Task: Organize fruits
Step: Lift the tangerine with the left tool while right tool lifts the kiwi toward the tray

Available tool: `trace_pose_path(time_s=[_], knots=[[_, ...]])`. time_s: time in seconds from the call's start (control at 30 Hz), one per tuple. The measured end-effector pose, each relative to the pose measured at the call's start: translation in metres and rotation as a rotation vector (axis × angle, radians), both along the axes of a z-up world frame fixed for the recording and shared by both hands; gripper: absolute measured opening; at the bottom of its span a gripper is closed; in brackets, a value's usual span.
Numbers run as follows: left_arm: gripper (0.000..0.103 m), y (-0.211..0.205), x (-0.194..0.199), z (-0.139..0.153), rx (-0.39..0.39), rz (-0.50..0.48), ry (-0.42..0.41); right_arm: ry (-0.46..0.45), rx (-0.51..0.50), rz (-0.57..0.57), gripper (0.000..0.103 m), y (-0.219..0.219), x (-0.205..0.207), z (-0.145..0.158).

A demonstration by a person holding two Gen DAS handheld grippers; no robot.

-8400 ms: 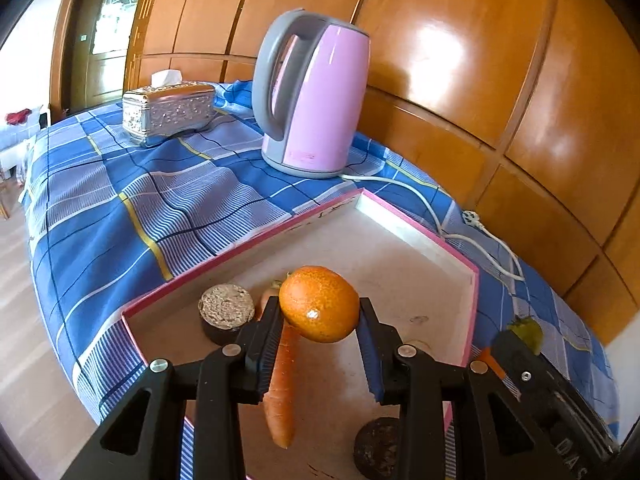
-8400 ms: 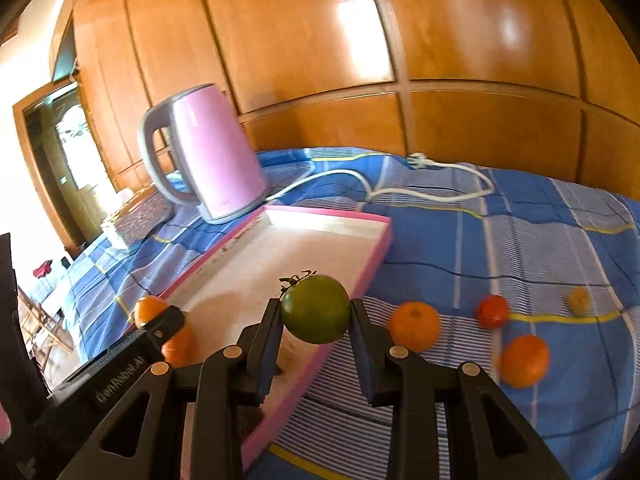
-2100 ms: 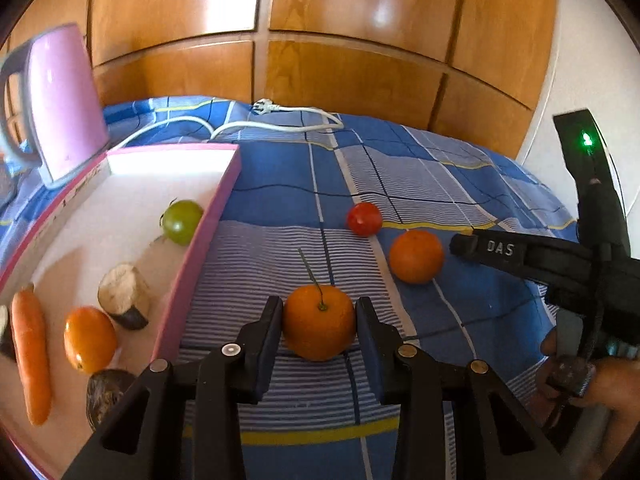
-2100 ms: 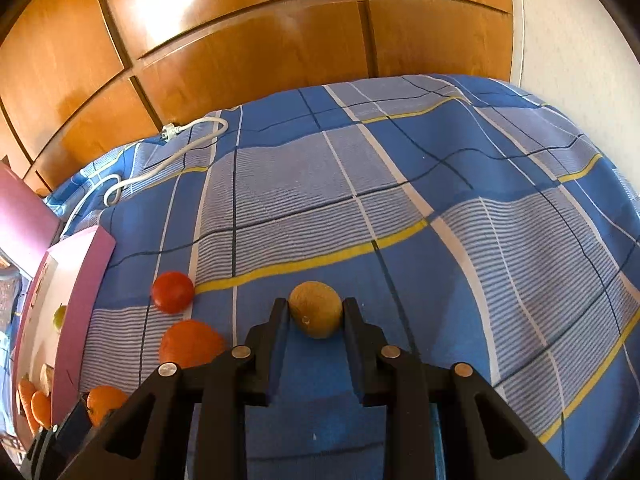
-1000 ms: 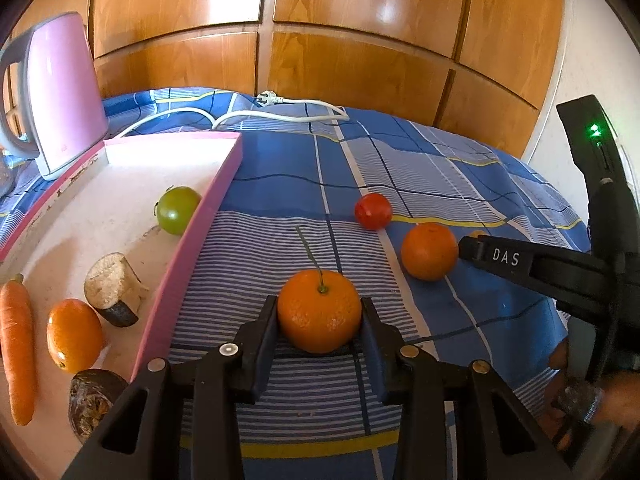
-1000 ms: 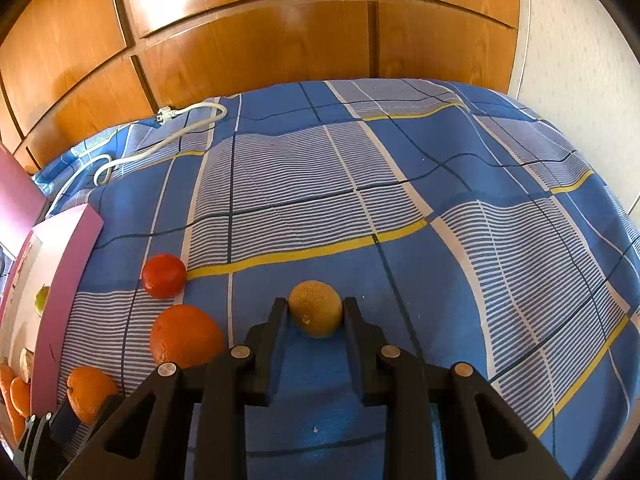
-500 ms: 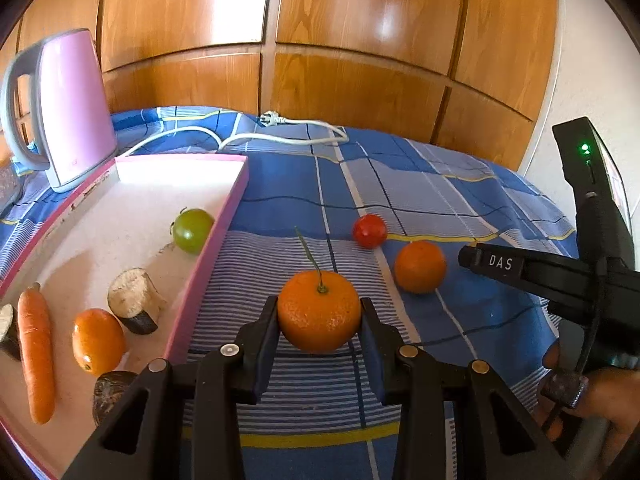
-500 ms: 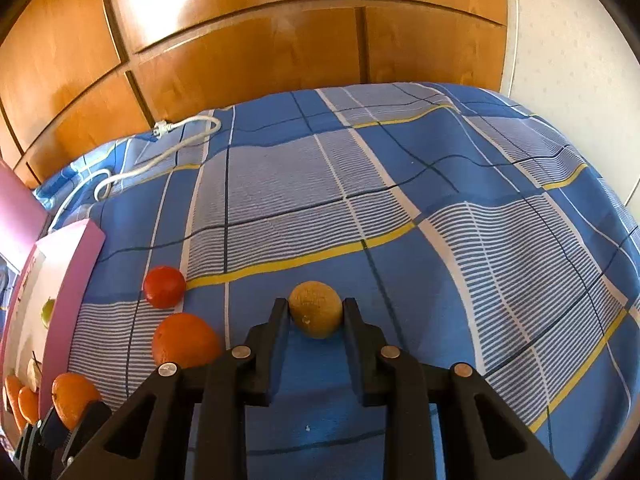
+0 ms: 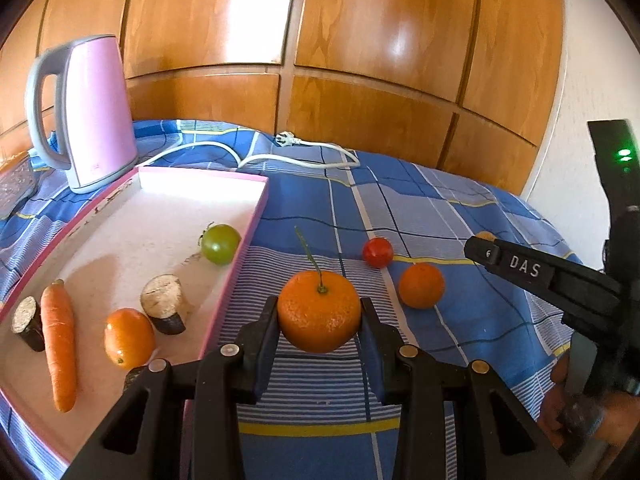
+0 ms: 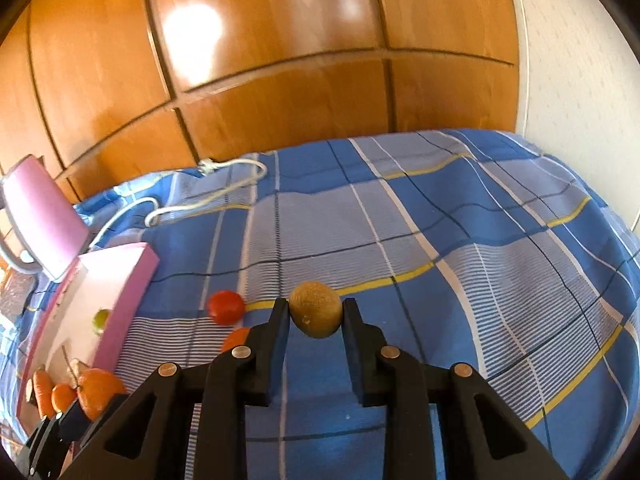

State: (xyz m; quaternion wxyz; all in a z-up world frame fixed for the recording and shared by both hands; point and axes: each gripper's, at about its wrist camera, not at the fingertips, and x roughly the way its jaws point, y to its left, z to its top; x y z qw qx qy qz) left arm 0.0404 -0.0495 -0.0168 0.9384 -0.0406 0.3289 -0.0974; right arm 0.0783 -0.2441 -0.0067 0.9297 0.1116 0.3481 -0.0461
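A home, by the look of it: glossy wood panelling (image 9: 360, 52) lines the wall, a blue checked cloth (image 9: 440, 216) covers the surface, and a pink electric kettle (image 9: 96, 108) stands on it with its white cord (image 9: 304, 160) unplugged. Fruit and vegetables lie in a pink-edged tray (image 9: 256, 208) beside it.

Colours and patterns: fruit, tray and surroundings

Tablecloth (image 9: 420, 208): blue plaid, white and yellow lines. Tray (image 9: 256, 216): pink rim, white floor. Kettle (image 9: 96, 108): lilac-pink, grey handle. Stemmed orange (image 9: 319, 311): orange, green stem. Loose orange (image 9: 421, 285): orange. Tomato (image 9: 377, 251): red. Tray tomato (image 9: 220, 243): green. Carrot (image 9: 60, 344): orange. Small round fruit (image 10: 316, 309): tan-brown. Cord (image 9: 296, 156): white. Wall panels (image 9: 360, 40): glossy amber wood. Tongs: black.
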Motion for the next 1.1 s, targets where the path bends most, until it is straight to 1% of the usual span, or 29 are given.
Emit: trace_pose_path(time_s=[0.2,0.43,0.6,0.83,0.93,1.1], knots=[[0.038,0.009,-0.009,0.008,-0.022,0.032,-0.040,-0.055,-0.007,0.063,0.027,0.014,-0.007,0.008],[0.038,0.024,-0.016,0.018,-0.050,0.094,-0.082,-0.078,-0.035,0.128,0.027,0.030,-0.011,0.012],[0.038,0.038,-0.018,0.021,-0.073,0.153,-0.091,-0.085,-0.047,0.171,0.027,0.039,-0.012,0.012],[0.038,0.056,-0.017,0.020,-0.085,0.247,-0.074,-0.095,-0.068,0.236,0.027,0.056,-0.015,0.012],[0.038,0.065,-0.017,0.018,-0.087,0.288,-0.062,-0.095,-0.088,0.280,0.027,0.069,-0.017,0.011],[0.038,0.084,-0.016,0.014,-0.115,0.359,-0.027,-0.106,-0.117,0.365,0.027,0.095,-0.020,0.009]])
